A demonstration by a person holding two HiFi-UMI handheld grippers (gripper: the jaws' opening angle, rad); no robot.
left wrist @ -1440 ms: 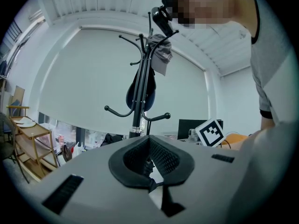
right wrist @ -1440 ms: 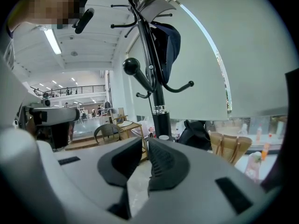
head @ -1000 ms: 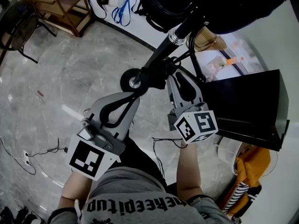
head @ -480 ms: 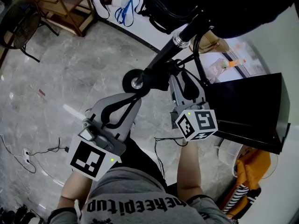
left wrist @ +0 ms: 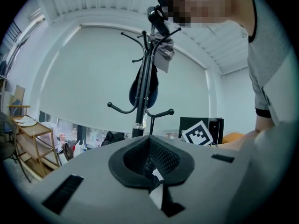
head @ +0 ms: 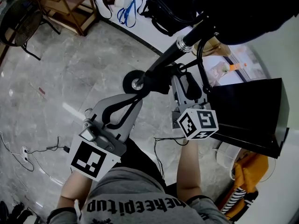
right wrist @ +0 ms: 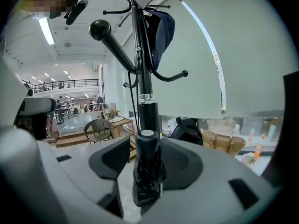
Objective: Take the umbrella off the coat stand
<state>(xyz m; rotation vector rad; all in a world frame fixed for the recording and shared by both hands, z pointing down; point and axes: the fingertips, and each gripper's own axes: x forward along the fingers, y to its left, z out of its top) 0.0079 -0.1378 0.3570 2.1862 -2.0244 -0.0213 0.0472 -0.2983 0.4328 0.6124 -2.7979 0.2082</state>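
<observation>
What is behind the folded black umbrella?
Right behind the umbrella rises the coat stand's black pole, with a silver ring and hooks higher up. The umbrella covers the pole's lower part, so its foot cannot be seen in the right gripper view.

One coat stand; one folded black umbrella beside its pole; near it, one black cabinet, one wooden shelf rack, one chair.

The only writing in view is a line of white block lettering across the person's grey shirt, upside down and too distorted to read surely; the left cube and right cube bear black-and-white square code markers.
</observation>
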